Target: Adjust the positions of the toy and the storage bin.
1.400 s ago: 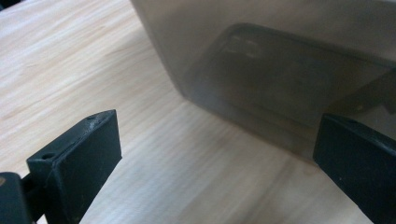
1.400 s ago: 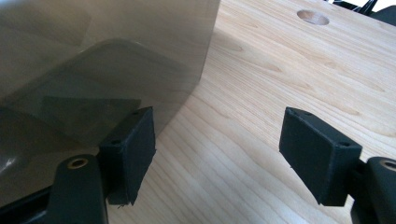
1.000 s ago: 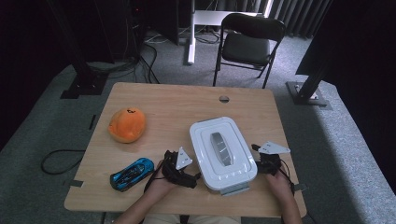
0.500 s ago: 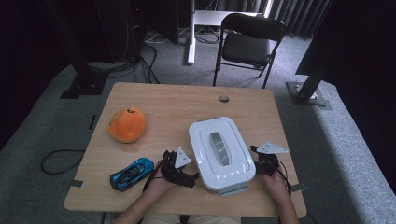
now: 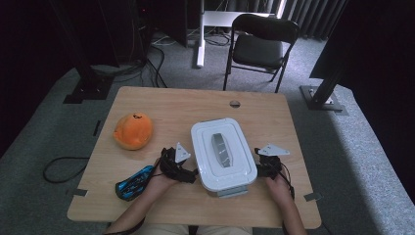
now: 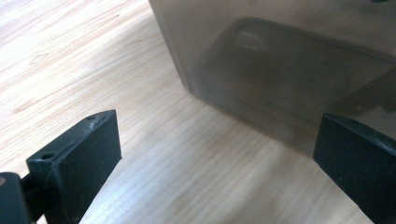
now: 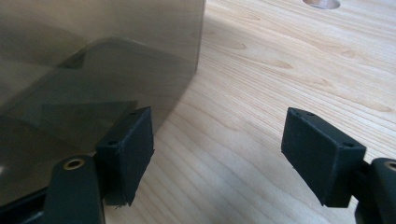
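I worked in what looked like a lab or recording studio: my wooden table (image 5: 147, 196) stood on grey carpet (image 5: 352, 147), dark curtains hung beyond the table, a black folding chair (image 5: 259, 41) and loose cables (image 5: 117, 71) lay behind it.

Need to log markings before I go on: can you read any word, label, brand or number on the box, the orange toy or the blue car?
None readable.
White lid of the box: plain, only a grey handle.
Orange plush toy: dark marks on top, too small to read.
Blue toy car: dark patches, too blurred to tell.
Box wall in both gripper views: bare.
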`<state>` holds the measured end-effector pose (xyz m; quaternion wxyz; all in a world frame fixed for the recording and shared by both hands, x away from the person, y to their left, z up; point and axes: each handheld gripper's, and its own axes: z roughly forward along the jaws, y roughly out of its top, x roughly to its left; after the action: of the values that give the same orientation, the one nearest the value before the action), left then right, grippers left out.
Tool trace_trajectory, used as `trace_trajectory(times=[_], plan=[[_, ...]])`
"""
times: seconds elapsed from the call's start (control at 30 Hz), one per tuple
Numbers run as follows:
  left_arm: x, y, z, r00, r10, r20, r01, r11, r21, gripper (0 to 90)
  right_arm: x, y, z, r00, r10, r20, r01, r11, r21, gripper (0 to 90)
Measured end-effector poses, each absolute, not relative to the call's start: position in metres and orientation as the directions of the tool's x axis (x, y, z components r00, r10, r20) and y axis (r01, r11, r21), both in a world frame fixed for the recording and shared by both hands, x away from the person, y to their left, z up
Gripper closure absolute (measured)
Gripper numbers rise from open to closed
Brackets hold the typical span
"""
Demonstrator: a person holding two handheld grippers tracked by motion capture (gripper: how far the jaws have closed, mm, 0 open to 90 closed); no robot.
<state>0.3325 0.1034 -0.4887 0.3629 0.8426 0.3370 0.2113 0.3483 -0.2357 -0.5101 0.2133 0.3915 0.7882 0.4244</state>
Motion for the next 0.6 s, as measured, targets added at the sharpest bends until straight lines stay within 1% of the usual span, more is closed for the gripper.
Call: trace_trajectory(times=[0.13, 0.33, 0.57, 0.6], plan=[[0.341, 0.105, -0.489, 0.672, 0.733, 0.110, 0.427, -0.504, 0.751, 1.4, 0.353, -0.233, -0.510, -0.591, 0.807, 0.005, 0.446, 0.321, 0.836, 24.9], [0.352, 0.104, -0.488, 0.653, 0.747, 0.125, 0.435, -0.505, 0.745, 1.5, 0.363, -0.230, -0.507, -0.584, 0.812, -0.014, 0.448, 0.337, 0.828, 25.1], [0.360, 0.102, -0.490, 0.649, 0.753, 0.104, 0.446, -0.488, 0.750, 1.5, 0.382, -0.233, -0.506, -0.584, 0.811, 0.018, 0.468, 0.319, 0.824, 24.9], [0.360, 0.103, -0.490, 0.651, 0.753, 0.098, 0.447, -0.484, 0.752, 1.5, 0.384, -0.234, -0.505, -0.587, 0.809, 0.022, 0.472, 0.319, 0.822, 23.6]])
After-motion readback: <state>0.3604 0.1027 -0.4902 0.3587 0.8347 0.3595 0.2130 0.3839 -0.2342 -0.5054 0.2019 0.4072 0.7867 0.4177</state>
